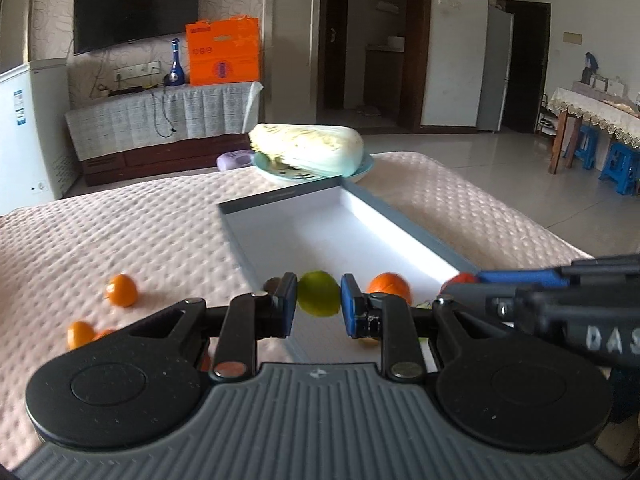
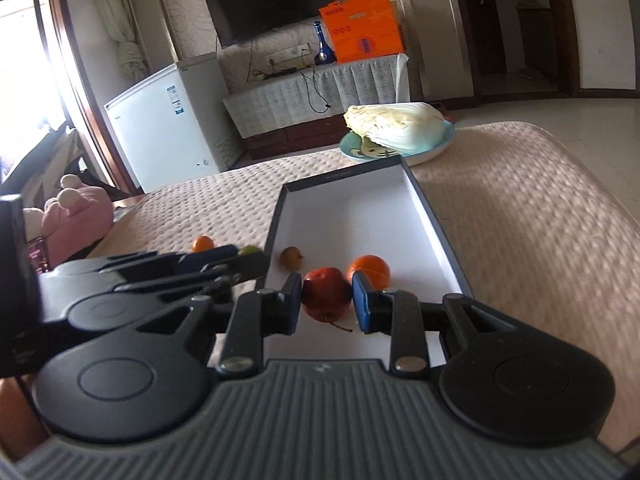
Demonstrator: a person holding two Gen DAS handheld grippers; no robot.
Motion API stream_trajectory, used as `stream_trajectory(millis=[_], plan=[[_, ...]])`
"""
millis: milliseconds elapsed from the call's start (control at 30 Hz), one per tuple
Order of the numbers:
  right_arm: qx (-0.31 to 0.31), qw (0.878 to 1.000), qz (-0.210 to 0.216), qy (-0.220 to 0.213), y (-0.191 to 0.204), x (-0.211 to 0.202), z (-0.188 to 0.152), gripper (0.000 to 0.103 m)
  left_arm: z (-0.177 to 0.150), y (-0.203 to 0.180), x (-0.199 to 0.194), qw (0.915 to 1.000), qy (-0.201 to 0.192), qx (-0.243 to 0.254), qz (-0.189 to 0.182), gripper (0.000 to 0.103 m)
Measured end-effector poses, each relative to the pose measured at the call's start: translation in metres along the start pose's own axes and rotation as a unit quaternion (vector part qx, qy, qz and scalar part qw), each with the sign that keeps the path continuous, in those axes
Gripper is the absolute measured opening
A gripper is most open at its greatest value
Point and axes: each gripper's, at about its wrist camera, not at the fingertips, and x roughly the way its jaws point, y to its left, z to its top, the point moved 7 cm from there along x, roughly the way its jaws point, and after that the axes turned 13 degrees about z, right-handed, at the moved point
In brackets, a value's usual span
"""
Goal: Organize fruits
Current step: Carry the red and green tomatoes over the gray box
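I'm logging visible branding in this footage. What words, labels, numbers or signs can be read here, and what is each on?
"DAS": pale letters on the right gripper's body, cut off by the picture's edge in the left wrist view.
Orange box by the TV: printed marks, too blurred to read.
White freezer: sticker, too small to read.
Grey tray: faint line on its far wall, unreadable.
Nothing else legible.

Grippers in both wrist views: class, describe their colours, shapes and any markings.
The left gripper and right gripper match: black linkage arms on round black discs, silver pivot bolts, blue pads, and a ribbed grey base plate. White letters "DAS" mark the right gripper's side in the left view.
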Motion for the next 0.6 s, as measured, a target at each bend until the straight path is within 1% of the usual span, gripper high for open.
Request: stream_trajectory(millis=[167, 400, 467, 600], plan=[[0.006, 1.000, -0.010, 0.002, -0.006, -0.004, -0.001, 0.030, 0.006, -0.019, 0.025, 0.9998, 0.012, -0.007, -0.012, 0.028], [0.014, 1.000, -0.017, 0.003, -0.016, -0.004, 0.000, 0.030, 0.002, -0.033, 0.065, 0.9991, 0.041, -0.010, -0.012, 0.028], [0.019, 1.000, -0.019, 0.000, -0.020, -0.005, 0.002, 0.030, -0.001, -0.036, 0.071, 0.9989, 0.046, -0.006, -0.012, 0.028], [0.029, 0.999, -0.021, -0.003, -0.024, -0.006, 0.002, 0.030, -0.001, -0.037, 0.075, 0.9990, 0.043, -0.001, -0.011, 0.028]])
